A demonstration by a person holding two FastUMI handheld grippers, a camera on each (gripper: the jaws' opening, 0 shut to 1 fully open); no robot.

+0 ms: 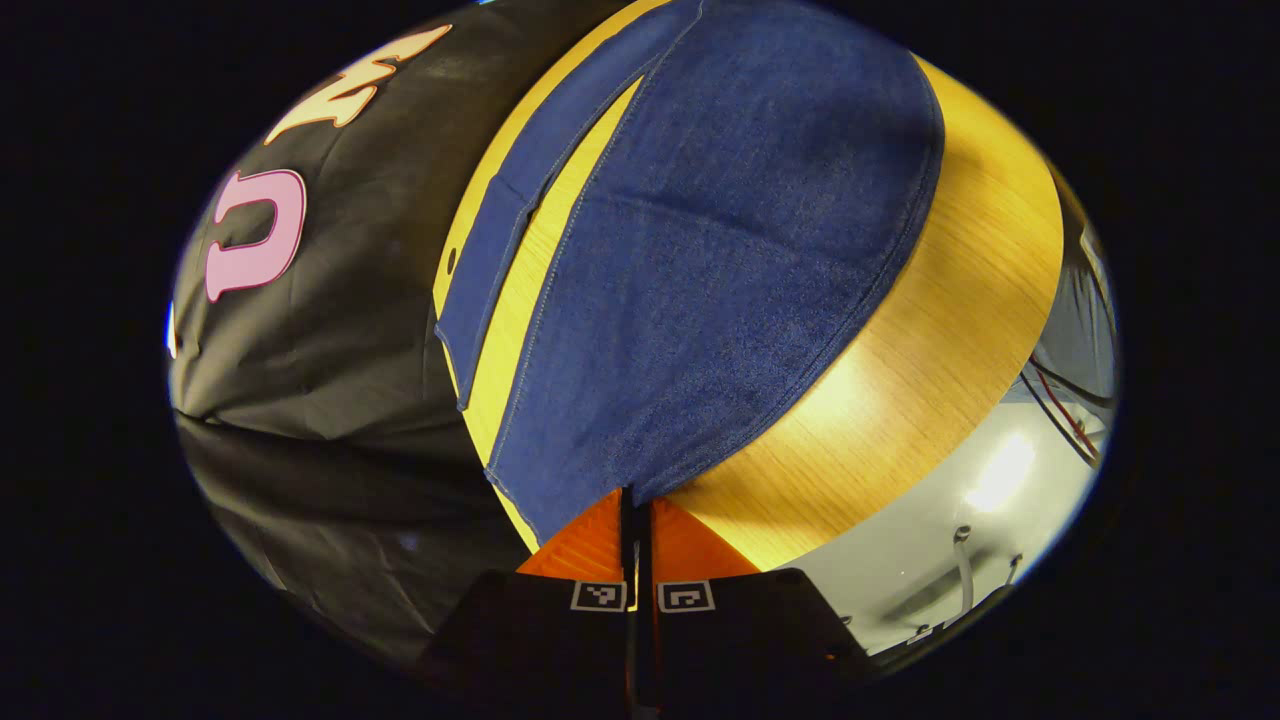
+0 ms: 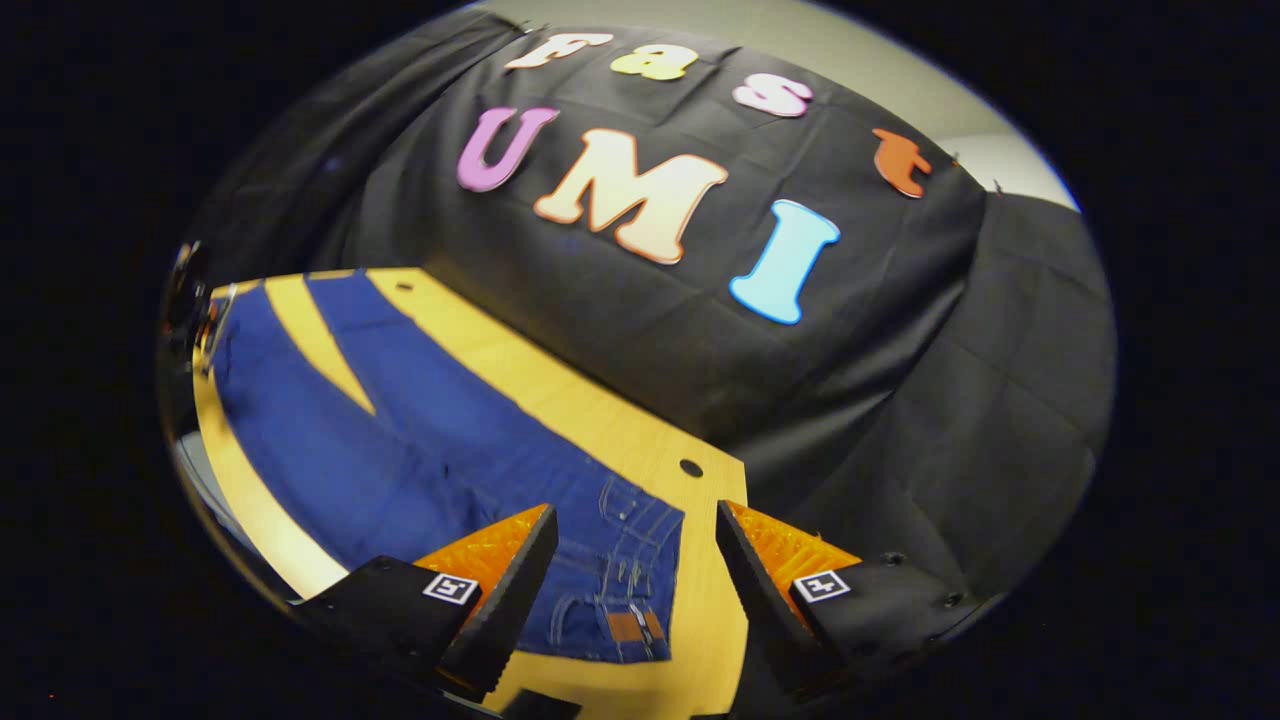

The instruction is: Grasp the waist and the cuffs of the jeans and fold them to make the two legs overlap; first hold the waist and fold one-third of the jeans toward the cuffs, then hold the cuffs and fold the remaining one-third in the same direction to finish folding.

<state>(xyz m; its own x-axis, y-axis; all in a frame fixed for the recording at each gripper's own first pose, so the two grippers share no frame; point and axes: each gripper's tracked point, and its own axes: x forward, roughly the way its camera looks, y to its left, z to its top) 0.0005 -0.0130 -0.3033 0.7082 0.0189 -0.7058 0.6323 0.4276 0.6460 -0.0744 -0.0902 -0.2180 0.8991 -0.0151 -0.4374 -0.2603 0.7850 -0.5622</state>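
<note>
The dark blue denim jeans (image 2: pixel 400 440) lie flat along the yellow wooden table (image 2: pixel 620 440), their waist just under the spread-apart right gripper (image 2: pixel 635 535), while the left gripper (image 1: pixel 636 515) is pinched together at a cuff edge.

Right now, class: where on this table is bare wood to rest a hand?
Bare table runs between the jeans and the black cloth, and a wedge lies between the legs. Around the waist it is crowded, beneath the right gripper.
</note>
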